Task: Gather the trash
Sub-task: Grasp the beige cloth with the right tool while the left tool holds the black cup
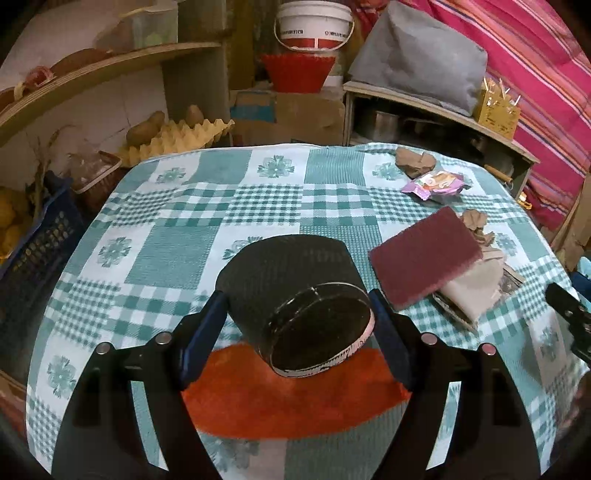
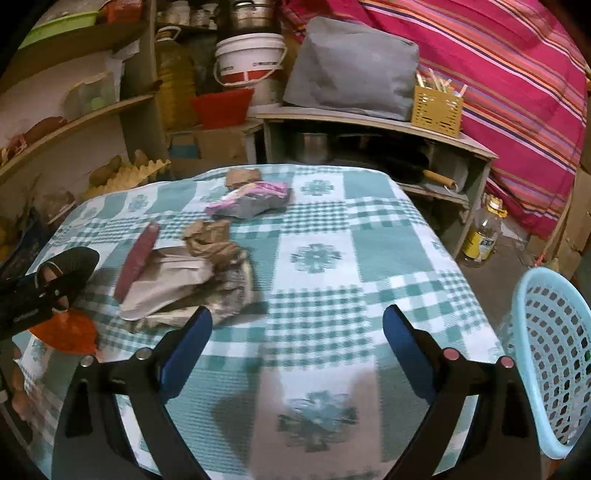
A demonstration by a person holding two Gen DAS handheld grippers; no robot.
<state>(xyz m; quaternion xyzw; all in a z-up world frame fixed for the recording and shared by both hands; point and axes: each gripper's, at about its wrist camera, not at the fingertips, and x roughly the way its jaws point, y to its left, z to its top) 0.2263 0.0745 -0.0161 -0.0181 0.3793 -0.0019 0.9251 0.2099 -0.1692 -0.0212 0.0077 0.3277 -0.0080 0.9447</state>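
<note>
Left wrist | white bucket (image 1: 314, 26) label: print blurred, perhaps unreadable

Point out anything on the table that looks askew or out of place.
The maroon scouring pad lies tilted, propped on the crumpled paper and wrappers. The black cylindrical container lies tipped on its side between the left gripper fingers, over an orange cloth.

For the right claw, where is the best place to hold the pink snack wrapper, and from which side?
Grip the pink snack wrapper at its raised crumpled middle, coming from above. It lies flat on the tablecloth, so only the bulging folds give the open right claw something to pinch.
</note>
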